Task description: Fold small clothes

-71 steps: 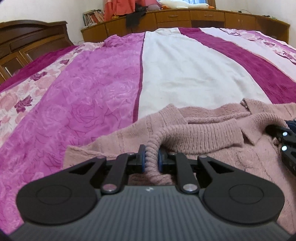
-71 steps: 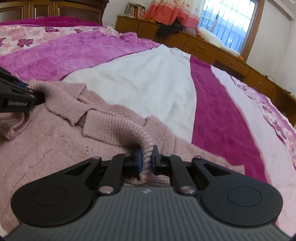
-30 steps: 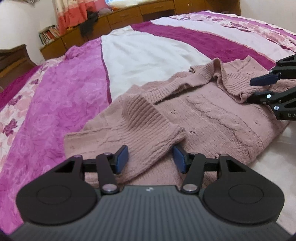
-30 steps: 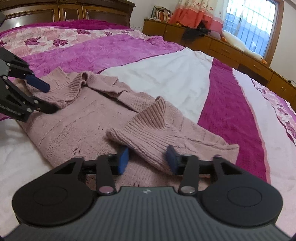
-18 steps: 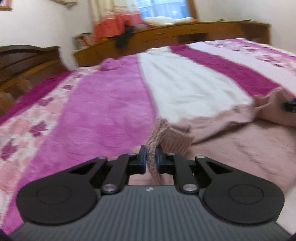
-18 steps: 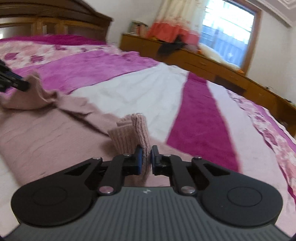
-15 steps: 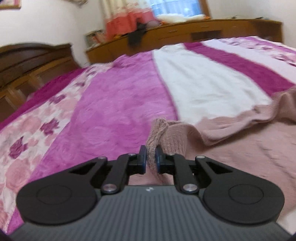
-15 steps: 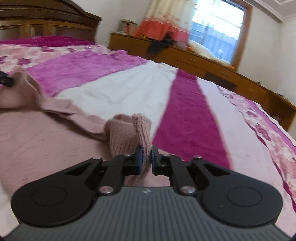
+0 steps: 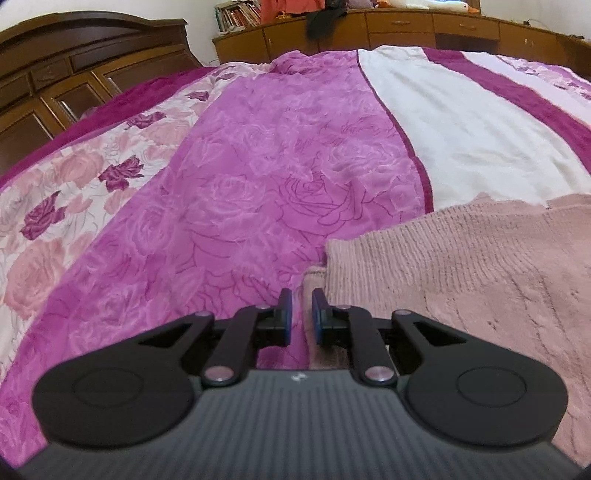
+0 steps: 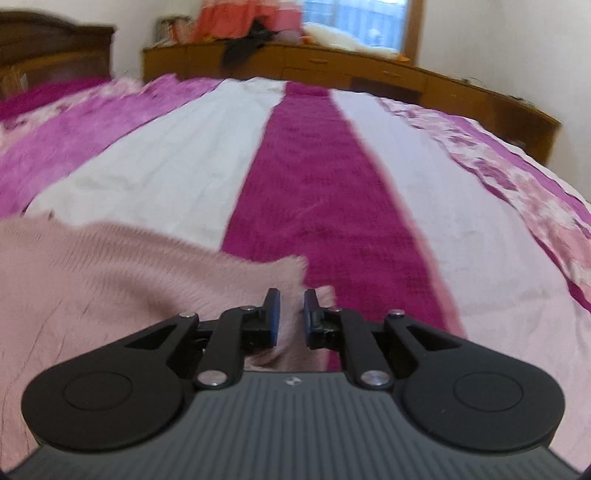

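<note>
The pink knitted sweater (image 9: 461, 266) lies flat on the bed (image 9: 280, 177), spread over the magenta and white stripes of the bedspread; nothing here serves as a container. In the left wrist view the left gripper (image 9: 300, 314) sits at the sweater's left edge with its jaws a little apart, a narrow strip of knit lying between the blue pads (image 9: 285, 312) without being squeezed. In the right wrist view, which is blurred, the right gripper (image 10: 290, 314) is at the sweater's right corner with its jaws likewise slightly parted, pink knit between and beneath them. Beyond the sweater's far hem the bedspread runs broad and bare up to the wooden cabinets (image 9: 406, 26) at the far side, and the wooden headboard (image 9: 66, 66) stands to the left. Half a second ago both grippers were pinched tight on raised folds of knit; now both have let go and the fabric lies flat.
</note>
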